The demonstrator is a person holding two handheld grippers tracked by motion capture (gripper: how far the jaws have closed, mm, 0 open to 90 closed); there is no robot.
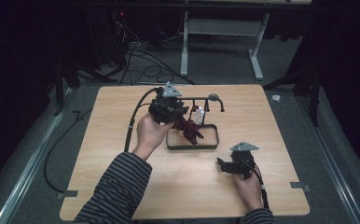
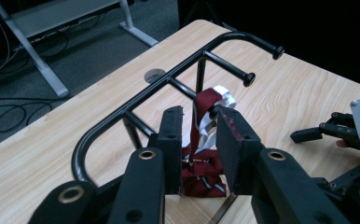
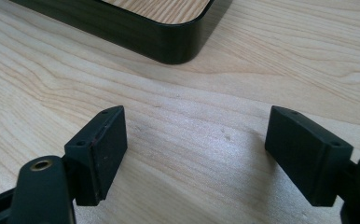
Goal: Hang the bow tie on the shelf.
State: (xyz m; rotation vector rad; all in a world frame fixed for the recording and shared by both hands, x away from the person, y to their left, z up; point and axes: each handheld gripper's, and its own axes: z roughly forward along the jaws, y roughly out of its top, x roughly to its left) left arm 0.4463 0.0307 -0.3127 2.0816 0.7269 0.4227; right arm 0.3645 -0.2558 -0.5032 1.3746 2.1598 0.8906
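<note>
A black metal rack (image 1: 206,99) with short pegs stands in a shallow dark tray (image 1: 215,140) at mid table. A dark red striped fabric piece (image 2: 205,100) with a white part hangs over one peg and trails down into the tray (image 1: 190,131). My left gripper (image 1: 183,118) is at the rack; in the left gripper view (image 2: 199,119) its jaws stand apart on either side of the hanging fabric, not pressing it. My right gripper (image 1: 221,164) rests low over the table right of the tray, and its jaws (image 3: 194,140) are wide apart with bare wood between them.
The tray's rounded corner (image 3: 169,42) lies just ahead of the right gripper. A round grey grommet (image 2: 155,74) is set in the tabletop behind the rack. A white desk frame (image 1: 215,28) and cables lie on the floor beyond the table.
</note>
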